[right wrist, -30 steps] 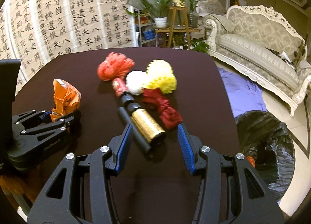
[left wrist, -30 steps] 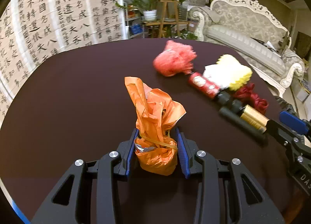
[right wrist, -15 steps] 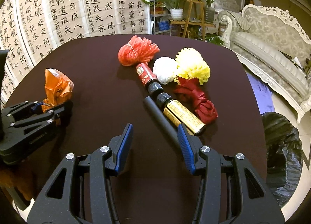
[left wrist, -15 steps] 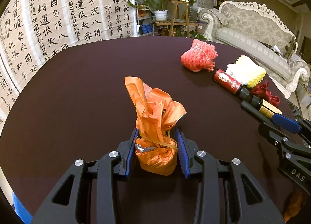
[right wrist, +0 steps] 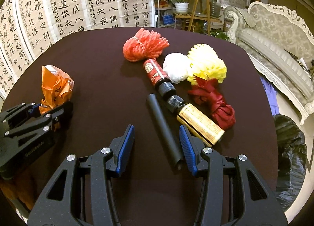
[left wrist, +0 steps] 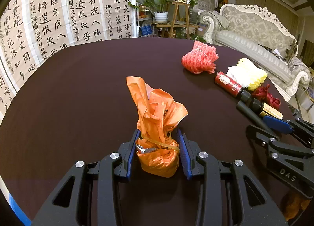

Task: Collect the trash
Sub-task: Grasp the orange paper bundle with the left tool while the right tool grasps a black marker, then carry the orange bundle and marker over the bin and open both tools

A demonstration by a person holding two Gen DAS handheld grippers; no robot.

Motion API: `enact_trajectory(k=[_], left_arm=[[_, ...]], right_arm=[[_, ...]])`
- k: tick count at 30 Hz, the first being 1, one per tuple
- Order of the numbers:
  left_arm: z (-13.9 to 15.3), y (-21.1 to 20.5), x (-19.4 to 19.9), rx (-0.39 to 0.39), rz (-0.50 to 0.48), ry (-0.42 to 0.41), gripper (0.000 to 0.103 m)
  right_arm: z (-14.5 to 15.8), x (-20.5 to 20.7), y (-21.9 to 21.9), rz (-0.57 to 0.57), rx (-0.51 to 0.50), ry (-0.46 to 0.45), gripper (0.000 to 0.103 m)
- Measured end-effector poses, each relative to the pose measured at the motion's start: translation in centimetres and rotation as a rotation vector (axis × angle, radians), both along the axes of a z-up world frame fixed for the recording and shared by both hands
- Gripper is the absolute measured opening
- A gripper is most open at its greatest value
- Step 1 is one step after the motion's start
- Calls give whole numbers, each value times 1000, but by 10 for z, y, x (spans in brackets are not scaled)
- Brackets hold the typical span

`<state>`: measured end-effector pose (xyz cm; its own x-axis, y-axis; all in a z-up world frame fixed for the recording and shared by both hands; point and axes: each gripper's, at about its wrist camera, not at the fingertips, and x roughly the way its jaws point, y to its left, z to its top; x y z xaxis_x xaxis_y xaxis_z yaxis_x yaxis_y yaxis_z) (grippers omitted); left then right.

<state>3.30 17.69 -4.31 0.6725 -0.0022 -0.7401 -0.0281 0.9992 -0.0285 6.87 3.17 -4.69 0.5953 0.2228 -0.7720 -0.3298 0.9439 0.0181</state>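
Note:
My left gripper (left wrist: 158, 143) is shut on an orange plastic bag bundle (left wrist: 157, 126) tied with a rubber band, held over the dark table (left wrist: 78, 92); the bundle (right wrist: 55, 88) and the left gripper (right wrist: 49, 110) also show in the right wrist view. My right gripper (right wrist: 157, 143) is open, its fingers either side of the near end of a black tube (right wrist: 164, 129) that lies on the table. Beside the tube lie a gold-labelled bottle (right wrist: 198, 124) and a red-labelled bottle (right wrist: 156, 74).
Further trash lies on the table: a red foam net (right wrist: 143, 46), a white foam net (right wrist: 176, 67), a yellow foam net (right wrist: 206, 65) and a dark red ribbon (right wrist: 214, 102). A black trash bag (right wrist: 290, 151) stands on the floor off the table's right edge. A sofa (right wrist: 274, 37) is behind.
My right gripper has pulled back and shifted left, from around the gold bottle to around the black tube's near end. My left gripper still holds the orange bundle, and its view has shifted left.

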Motion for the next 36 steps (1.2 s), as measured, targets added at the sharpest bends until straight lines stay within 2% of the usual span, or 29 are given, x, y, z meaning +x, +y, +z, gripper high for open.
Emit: enact_trajectory(k=[2,8,22,36], left_arm=[[0,0,0,-1,0,0,38],[0,0,0,0,-1,-1,38],[9,-12,-14,12,-14,-43,38],[27,-71,-38,-18,-129,-108,38]], right_arm=[[0,1,3,1,-8,-3,42],[0,-1,7,12,-32,-12,13],[14,-34,-17,-12,35,-78,13],[36,-72,-109,-223,69,-189,13]])
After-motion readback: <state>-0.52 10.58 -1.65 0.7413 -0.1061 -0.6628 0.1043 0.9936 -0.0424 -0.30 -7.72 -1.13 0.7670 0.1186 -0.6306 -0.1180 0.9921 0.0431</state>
